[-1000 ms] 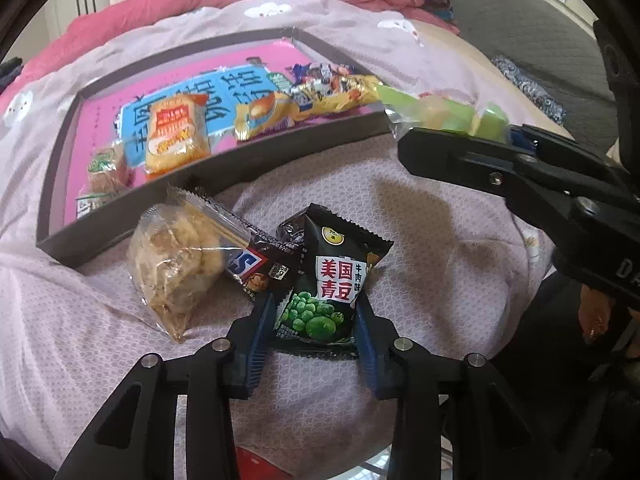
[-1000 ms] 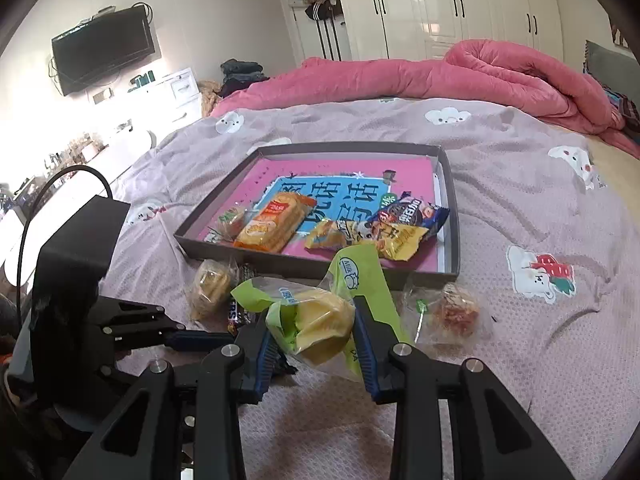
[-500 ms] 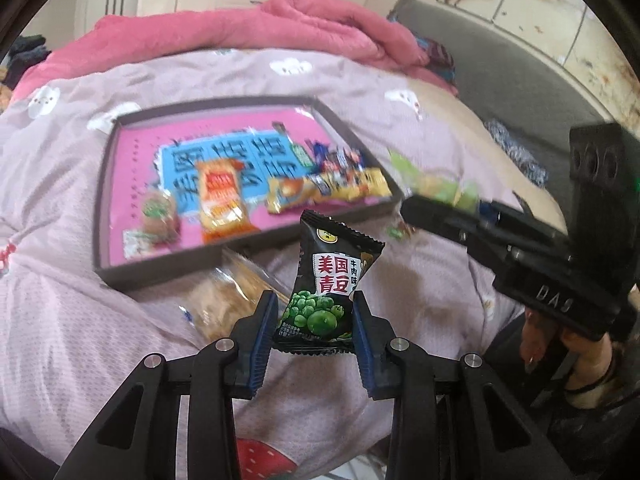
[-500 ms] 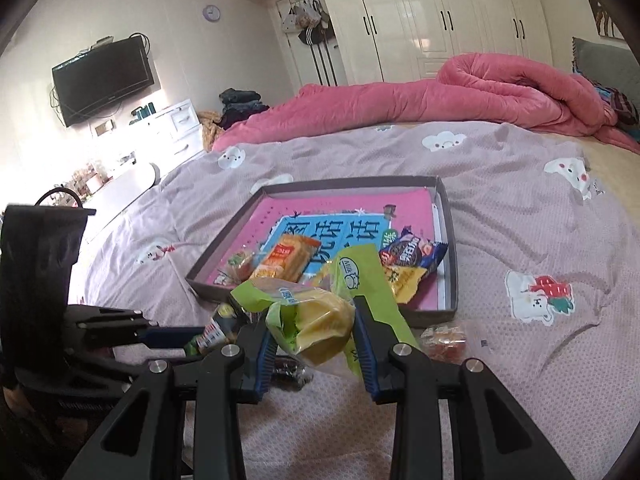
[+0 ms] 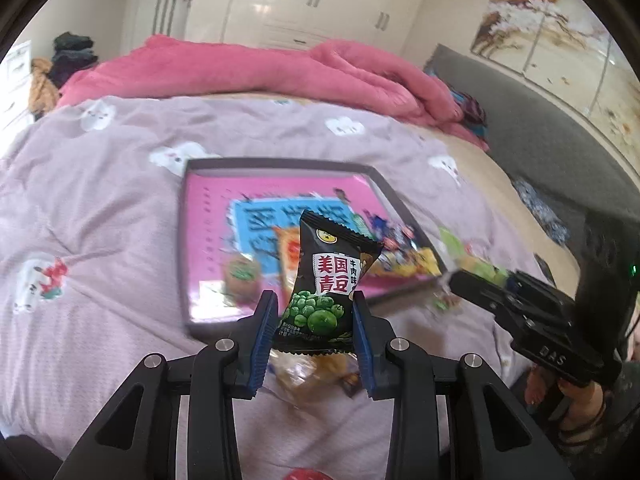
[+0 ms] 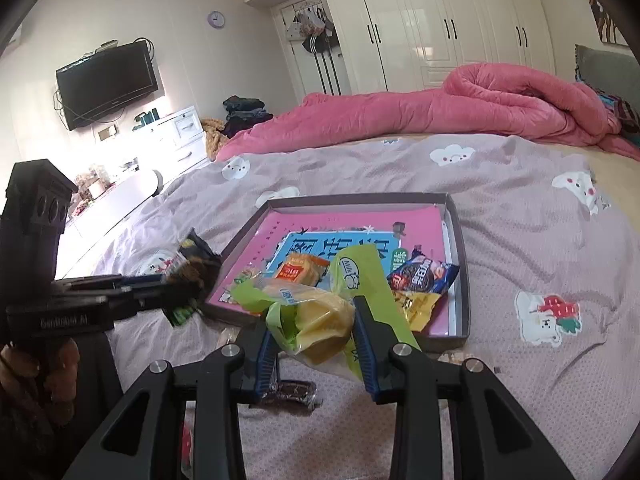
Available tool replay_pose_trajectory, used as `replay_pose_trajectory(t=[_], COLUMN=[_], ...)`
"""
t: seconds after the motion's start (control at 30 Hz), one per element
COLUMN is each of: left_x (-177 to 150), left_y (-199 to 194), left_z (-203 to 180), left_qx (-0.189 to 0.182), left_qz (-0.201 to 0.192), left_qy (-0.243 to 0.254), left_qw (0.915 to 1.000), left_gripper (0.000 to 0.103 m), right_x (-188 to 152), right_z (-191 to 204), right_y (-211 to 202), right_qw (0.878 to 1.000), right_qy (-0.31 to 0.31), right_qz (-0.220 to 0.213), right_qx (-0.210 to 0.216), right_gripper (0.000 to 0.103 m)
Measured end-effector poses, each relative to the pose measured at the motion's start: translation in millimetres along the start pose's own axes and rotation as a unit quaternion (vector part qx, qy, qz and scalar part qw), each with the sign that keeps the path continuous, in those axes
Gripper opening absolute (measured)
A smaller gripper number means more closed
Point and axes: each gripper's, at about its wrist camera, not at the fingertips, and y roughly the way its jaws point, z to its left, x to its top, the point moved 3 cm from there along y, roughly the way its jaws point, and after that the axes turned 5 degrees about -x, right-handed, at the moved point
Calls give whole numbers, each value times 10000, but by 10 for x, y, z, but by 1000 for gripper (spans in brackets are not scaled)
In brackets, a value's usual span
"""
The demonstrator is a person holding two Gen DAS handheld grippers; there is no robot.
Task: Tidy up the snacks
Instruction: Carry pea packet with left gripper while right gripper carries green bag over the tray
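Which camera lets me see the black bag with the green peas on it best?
The left wrist view. There the black pea packet stands sharp and front-on in the left gripper, its green peas and writing clear. In the right wrist view the same packet is only a small blurred dark shape at the left, seen side-on.

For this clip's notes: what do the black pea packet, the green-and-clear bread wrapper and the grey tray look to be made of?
Black pea packet: glossy printed plastic film, likely foil-lined; it has a zigzag-cut top edge and a slight sheen.
Green-and-clear bread wrapper: thin soft plastic, see-through over the yellow bread and crumpled.
Grey tray: seemingly matte cardboard, with thin straight walls and folded corners; the pink printed sheet inside looks like paper.
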Motion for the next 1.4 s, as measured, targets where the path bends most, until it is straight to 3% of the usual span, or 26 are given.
replay_pose_trajectory(t=[0.3, 0.33, 0.37, 0.5, 0.63, 0.8, 0.9, 1.0, 1.03, 1.07, 1.2, 1.27, 1.4], left_x=[154, 164, 176, 185, 49, 12, -15, -78, -120, -155, -366, -462, -695], left_y=[-97, -96, -89, 85, 413, 209, 79, -18, -63, -91, -117, -154, -131], left_z=[408, 450, 485, 603, 694, 630, 576, 457, 396, 350, 165, 98, 20], left_qx=[278, 318, 346, 435, 538, 379, 176, -30, -74, -80, 40, 199, 263], left_qz=[-347, -384, -403, -325, 158, 97, 180, 379, 453, 496, 1000, 1062, 1553], left_qy=[-453, -499, -531, -661, -701, -515, -391, -24, 157, 297, 976, 1340, 1969], left_qw=[9980, 9975, 9972, 9963, 9960, 9979, 9989, 9993, 9988, 9983, 9902, 9851, 9677], left_gripper=[37, 26, 7, 8, 8, 8, 13, 42, 56, 60, 60, 63, 67], right_x=[96, 107, 117, 143, 133, 119, 127, 134, 137, 136, 147, 150, 136], right_z=[36, 39, 43, 75, 76, 86, 95, 117, 120, 121, 141, 140, 136], right_y=[28, 40, 53, 153, 259, 304, 284, 241, 236, 228, 218, 210, 187], right_qw=[9998, 9998, 9997, 9998, 10000, 9999, 9999, 9997, 9997, 9996, 9995, 9995, 9995], right_qy=[-94, -105, -118, -152, -95, -92, -65, -105, -108, -100, -111, -124, -105], right_qz=[-171, -175, -178, -118, 11, 46, 15, -43, -49, -48, -63, -65, -46], right_qx=[-82, -85, -83, -50, 3, 85, 145, 200, 215, 249, 272, 287, 291], right_gripper=[36, 36, 36, 36, 36, 36, 36, 36, 36, 36, 36, 36, 36])
